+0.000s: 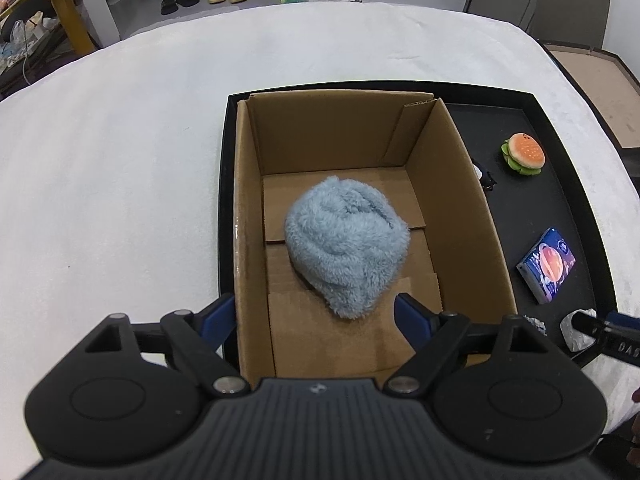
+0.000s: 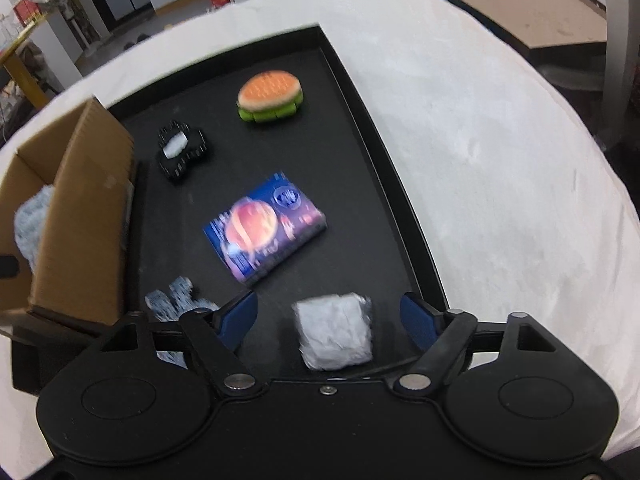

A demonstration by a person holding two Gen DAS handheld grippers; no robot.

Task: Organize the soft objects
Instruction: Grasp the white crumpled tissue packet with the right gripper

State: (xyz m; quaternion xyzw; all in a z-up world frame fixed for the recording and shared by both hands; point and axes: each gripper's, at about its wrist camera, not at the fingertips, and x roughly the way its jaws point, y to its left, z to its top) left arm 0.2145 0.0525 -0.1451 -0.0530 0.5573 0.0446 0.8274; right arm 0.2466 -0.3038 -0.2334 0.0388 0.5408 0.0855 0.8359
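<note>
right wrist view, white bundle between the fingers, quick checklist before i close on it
1. Right gripper open wide enough: ok, fingers stand apart and hold nothing.
2. White bundle between the fingers: ok, roughly centred.
3. Neighbours out of the way: ok, blue packet lies farther off, gray fuzzy item sits outside the left finger.
4. Room in the cardboard box: ok, only the blue fluffy cloth inside.
5. Left gripper out of the way: ok, open over the box.
6. Finger depth around the bundle: cannot tell, the view is blurred.
</note>
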